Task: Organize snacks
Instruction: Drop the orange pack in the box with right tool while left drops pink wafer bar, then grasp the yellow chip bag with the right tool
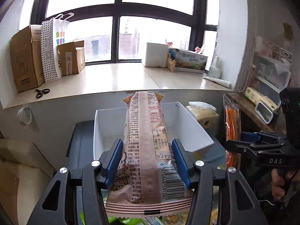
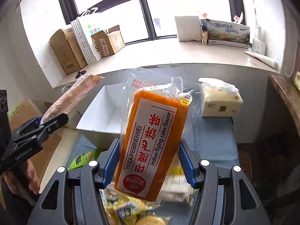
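Note:
My left gripper [image 1: 147, 150] is shut on a long pink snack packet [image 1: 146, 150] with a barcode, held lengthwise over the open white box [image 1: 195, 131]. The same packet [image 2: 75, 93] and left gripper [image 2: 45, 120] show at the left of the right wrist view. My right gripper [image 2: 149, 150] is shut on an orange "Indian flying cake flavor" packet [image 2: 151, 140] in clear wrap, held above the blue table in front of the white box [image 2: 101, 110]. The right gripper [image 1: 236, 146] with the orange packet [image 1: 232, 131] shows edge-on at the right of the left wrist view.
Several loose snack packs, green [image 2: 84, 157] and yellow [image 2: 127, 210], lie on the blue table [image 2: 215, 140]. A wrapped beige packet [image 2: 221, 101] sits beside the box. The windowsill [image 1: 112, 78] holds cardboard boxes [image 1: 24, 60], a dotted bag [image 1: 50, 48] and scissors [image 1: 42, 92]. A wooden shelf [image 1: 249, 108] stands at right.

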Demonstrator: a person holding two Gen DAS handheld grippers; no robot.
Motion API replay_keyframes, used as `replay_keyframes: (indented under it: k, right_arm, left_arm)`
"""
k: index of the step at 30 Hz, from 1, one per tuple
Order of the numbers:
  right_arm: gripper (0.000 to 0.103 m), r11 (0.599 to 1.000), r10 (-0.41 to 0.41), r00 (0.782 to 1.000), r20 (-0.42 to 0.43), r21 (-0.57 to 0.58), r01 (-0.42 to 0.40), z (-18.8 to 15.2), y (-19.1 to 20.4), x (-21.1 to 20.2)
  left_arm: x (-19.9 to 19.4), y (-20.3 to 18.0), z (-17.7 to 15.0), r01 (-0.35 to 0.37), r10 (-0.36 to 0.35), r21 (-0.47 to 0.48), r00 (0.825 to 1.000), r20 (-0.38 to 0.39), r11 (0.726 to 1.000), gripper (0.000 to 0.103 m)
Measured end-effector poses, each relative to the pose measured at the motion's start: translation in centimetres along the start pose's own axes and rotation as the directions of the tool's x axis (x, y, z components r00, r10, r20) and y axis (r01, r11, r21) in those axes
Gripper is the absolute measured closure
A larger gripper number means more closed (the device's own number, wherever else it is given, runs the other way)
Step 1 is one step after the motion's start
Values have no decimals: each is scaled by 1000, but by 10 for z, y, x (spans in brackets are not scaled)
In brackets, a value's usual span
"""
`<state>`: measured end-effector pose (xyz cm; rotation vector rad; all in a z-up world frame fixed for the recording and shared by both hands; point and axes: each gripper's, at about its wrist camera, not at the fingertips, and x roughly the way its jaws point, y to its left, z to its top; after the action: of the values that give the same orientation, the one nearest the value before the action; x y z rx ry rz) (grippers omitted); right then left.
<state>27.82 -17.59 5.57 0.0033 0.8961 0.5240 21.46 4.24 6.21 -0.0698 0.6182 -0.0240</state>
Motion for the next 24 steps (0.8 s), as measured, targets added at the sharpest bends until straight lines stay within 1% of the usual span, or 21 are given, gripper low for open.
replay_keyframes:
  k: [1,2,3,4,5,6,8,9,10,11,12,13,14,15,17,19,22,24]
  right_arm:
    - [38,999,-19,1000,-23,-29,18,17,4,18]
    - [38,998,-25,999,-25,-62,24,31,7,34]
    - [38,997,-41,998,-43,-69,38,42,8,49]
    - [38,997,-46,997,-66,-66,41,53,7,62]
    - [38,997,-46,996,-81,-60,41,61,5,72]
    - [38,998,-53,995,-88,-50,48,68,2,80]
    - [38,995,-84,993,-89,-53,79,75,-1,90]
    - [37,994,-96,990,-99,-62,90,78,-2,97]
    - [36,992,-108,988,-112,-71,100,81,-3,102]
    - [26,991,-120,986,-117,-72,112,82,-3,107]
    - [10,990,-132,985,-114,-73,124,83,-4,109]
    - [6,987,-147,984,-104,-78,139,83,-5,109]
    - [0,985,-163,982,-96,-81,155,83,-6,109]
    - [0,983,-169,981,-94,-90,161,82,-6,108]
    - [0,980,-180,980,-83,-102,171,80,-6,101]
    - [0,978,-194,980,-43,-85,190,80,-7,91]
    - [0,985,-155,987,39,-70,158,79,-4,69]
    - [0,980,-152,985,83,-116,161,74,5,57]
  left_arm:
    - [13,5,6,-34,34,7,999,1,999,44]
    - [26,10,10,-61,61,6,998,1,998,44]
    - [39,17,14,-67,67,-15,998,-12,998,44]
    - [51,26,15,-55,53,-46,998,-32,997,44]
    - [62,31,15,-48,44,-74,998,-52,996,44]
    - [72,34,16,-58,53,-84,997,-65,995,44]
    - [87,34,12,-103,98,-65,992,-84,993,44]
    - [94,35,10,-112,106,-60,990,-94,992,44]
    - [100,37,9,-110,103,-68,990,-101,992,43]
    - [104,40,6,-102,92,-87,990,-106,991,42]
    - [105,42,5,-92,81,-101,991,-108,991,35]
    - [105,42,4,-77,65,-112,991,-113,991,15]
    - [104,43,4,-62,48,-120,992,-113,991,4]
    - [101,43,3,-61,50,-119,994,-99,991,0]
    - [94,41,4,-65,55,-107,994,-95,992,0]
    - [85,40,5,-59,50,-105,995,-85,993,0]
    - [69,41,5,-61,55,-112,997,-57,992,0]
    - [55,43,5,-51,49,-124,998,-26,991,0]
